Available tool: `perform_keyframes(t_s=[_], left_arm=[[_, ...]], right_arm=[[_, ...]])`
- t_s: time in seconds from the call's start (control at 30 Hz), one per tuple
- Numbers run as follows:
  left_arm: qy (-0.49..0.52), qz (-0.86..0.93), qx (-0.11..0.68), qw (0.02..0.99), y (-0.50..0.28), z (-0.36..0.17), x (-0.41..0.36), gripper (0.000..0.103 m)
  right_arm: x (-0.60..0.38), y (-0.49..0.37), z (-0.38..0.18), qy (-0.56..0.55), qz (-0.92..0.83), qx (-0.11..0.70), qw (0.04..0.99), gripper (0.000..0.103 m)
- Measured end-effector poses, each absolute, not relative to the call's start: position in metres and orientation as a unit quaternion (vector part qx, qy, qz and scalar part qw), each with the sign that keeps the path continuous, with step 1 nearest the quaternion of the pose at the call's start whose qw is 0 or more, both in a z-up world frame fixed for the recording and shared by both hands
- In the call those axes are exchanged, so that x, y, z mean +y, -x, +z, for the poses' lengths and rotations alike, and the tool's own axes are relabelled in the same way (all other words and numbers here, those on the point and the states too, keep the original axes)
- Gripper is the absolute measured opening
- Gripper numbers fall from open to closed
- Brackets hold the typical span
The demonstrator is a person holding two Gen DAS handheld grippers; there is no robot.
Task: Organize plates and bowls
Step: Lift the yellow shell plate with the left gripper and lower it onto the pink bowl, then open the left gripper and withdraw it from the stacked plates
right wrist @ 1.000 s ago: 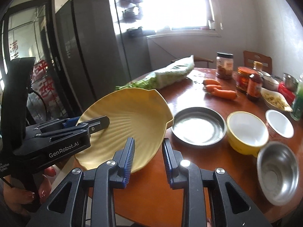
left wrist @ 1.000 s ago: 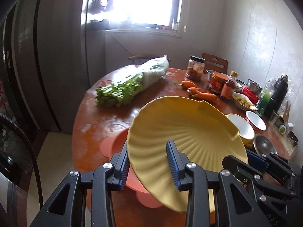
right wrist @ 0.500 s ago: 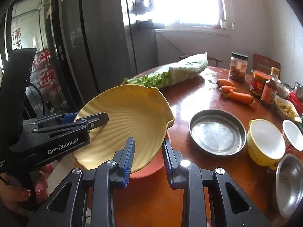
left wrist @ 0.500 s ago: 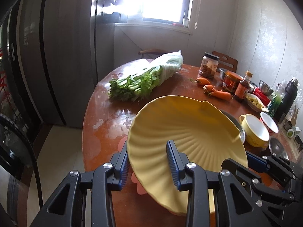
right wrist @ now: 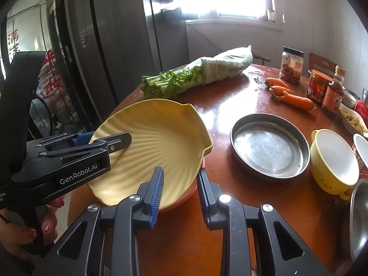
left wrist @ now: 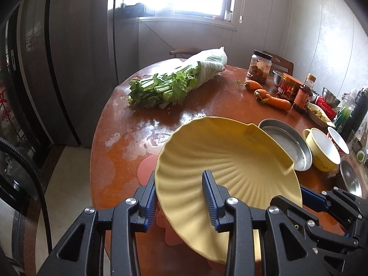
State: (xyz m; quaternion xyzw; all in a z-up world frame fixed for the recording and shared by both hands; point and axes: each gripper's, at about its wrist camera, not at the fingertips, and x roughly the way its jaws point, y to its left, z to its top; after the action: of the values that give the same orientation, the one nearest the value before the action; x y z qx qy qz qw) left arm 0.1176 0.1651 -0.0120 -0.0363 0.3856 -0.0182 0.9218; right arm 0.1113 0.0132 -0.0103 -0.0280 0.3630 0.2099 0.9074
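Both grippers clamp the rim of the yellow shell-shaped ribbed plate (right wrist: pixel 147 147): left gripper (left wrist: pixel 181 197) on one edge, right gripper (right wrist: pixel 180 188) on the near edge, jaws narrow, pads pinching. The plate is tilted, just above a pink plate (left wrist: pixel 147 165) on the brown round table (left wrist: pixel 207 110). Looks rigid, glossy, probably slippery and chippable; thin flared rim is the only hold, so keep both pinches square.

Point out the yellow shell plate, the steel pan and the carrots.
yellow shell plate (right wrist: pixel 158 142): right wrist view, ribbed inner surface.
steel pan (right wrist: pixel 269 146): right wrist view, flat bottom.
carrots (right wrist: pixel 296 100): right wrist view, body of nearest carrot.
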Motion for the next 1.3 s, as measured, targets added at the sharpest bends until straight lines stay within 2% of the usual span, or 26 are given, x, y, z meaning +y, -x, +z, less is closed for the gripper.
perform_keyframes(t_s=[1.3], left_arm=[[0.031,0.018,0.389,0.921,-0.1187,-0.0159,0.1748,0.037]], right_arm=[[0.0210,-0.1115,-0.0173,0.043,0.215,0.369,0.903,0.032]])
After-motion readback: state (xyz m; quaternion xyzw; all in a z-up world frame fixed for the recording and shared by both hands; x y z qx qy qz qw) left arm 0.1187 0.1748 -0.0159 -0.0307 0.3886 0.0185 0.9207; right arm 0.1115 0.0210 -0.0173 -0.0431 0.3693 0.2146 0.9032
